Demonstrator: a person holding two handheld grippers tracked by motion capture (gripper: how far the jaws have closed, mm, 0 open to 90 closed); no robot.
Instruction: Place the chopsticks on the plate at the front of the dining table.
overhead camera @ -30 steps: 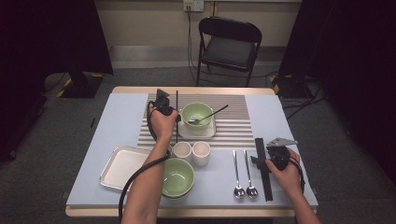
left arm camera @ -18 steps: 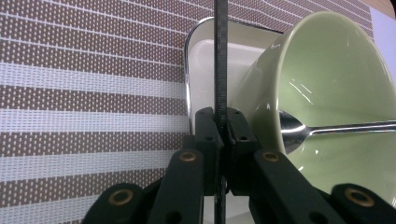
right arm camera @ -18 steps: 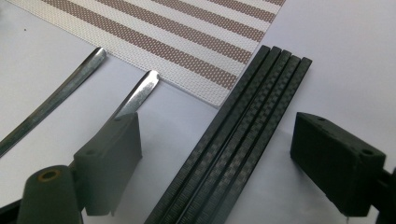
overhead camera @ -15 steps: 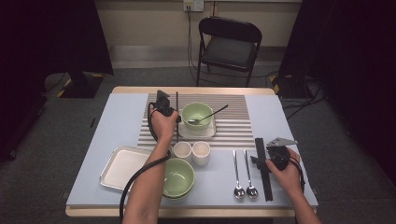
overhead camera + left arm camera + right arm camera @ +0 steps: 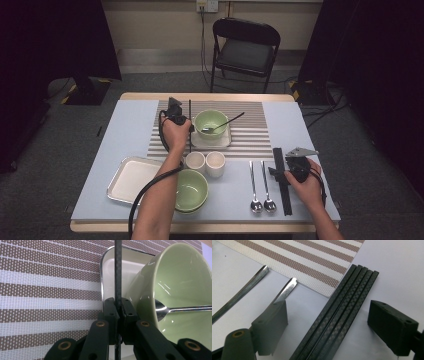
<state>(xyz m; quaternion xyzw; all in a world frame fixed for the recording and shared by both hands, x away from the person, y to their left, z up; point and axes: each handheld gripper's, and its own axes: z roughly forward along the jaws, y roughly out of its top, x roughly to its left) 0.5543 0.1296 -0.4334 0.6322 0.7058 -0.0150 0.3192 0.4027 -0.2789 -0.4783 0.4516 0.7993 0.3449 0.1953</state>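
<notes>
Left hand-held gripper (image 5: 176, 117) over striped placemat (image 5: 255, 135), clenched on single black chopstick (image 5: 190, 125). Chopstick pinched edge-on between both pads in left gripper view (image 5: 118, 270), running straight ahead past jaw tips, lying along left edge of small white tray (image 5: 224, 141). Green bowl (image 5: 210, 123) seated on that tray, just right of chopstick; spoon (image 5: 225, 123) resting inside bowl, handle out over rim toward right.

Right hand-held gripper (image 5: 292, 170) low on table (image 5: 125, 125) at right side, released: jaws wide apart, straddling bundle of black chopsticks (image 5: 337, 315) flat on table surface, pads clear of bundle on both sides. Four sticks side by side in bundle, far ends just off placemat corner.

Two metal spoons (image 5: 260, 185) lying parallel just left of bundle, bowls toward near edge. Two white cups (image 5: 205, 162) touching, near centre. Second green bowl (image 5: 192, 190) in front of cups. Empty metal tray (image 5: 127, 179) at near left.
</notes>
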